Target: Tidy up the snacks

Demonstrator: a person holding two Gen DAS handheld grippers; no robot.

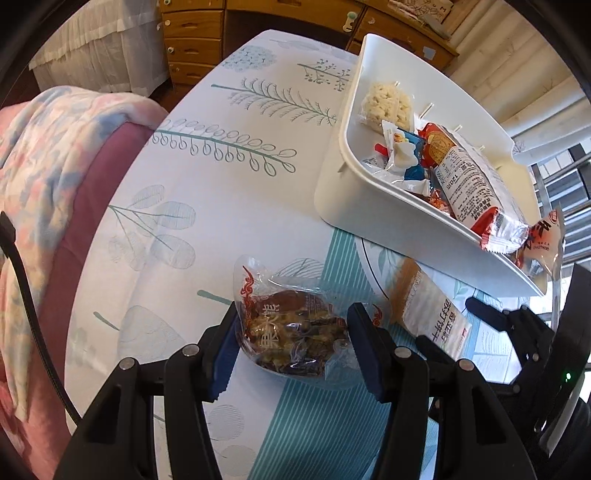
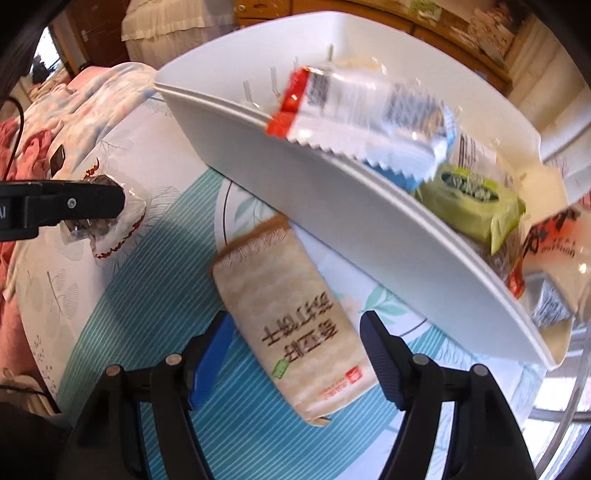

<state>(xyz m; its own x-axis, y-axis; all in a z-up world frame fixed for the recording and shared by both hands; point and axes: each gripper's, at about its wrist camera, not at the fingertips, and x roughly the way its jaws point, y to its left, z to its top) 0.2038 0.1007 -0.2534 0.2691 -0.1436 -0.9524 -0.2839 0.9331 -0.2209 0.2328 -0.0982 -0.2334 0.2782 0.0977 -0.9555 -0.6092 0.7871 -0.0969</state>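
Observation:
My left gripper (image 1: pixel 291 321) is open, its fingers on either side of a clear packet of brown nut snack (image 1: pixel 291 332) lying on the tablecloth. My right gripper (image 2: pixel 295 336) is open around a beige cracker packet (image 2: pixel 291 325) lying on the table beside the white bin (image 2: pixel 332 221). The white bin (image 1: pixel 354 192) holds several wrapped snacks, among them a red-and-white packet (image 1: pixel 469 192) and a green packet (image 2: pixel 472 203). The left gripper also shows in the right wrist view (image 2: pixel 92 206) over the nut snack (image 2: pixel 114 225). The cracker packet shows in the left wrist view (image 1: pixel 428 310).
The table wears a white and teal leaf-print cloth (image 1: pixel 221 177). A pink floral blanket (image 1: pixel 48 155) lies at the left edge. Wooden drawers (image 1: pixel 192 33) stand behind. A white plate rim (image 2: pixel 225 206) shows under the bin.

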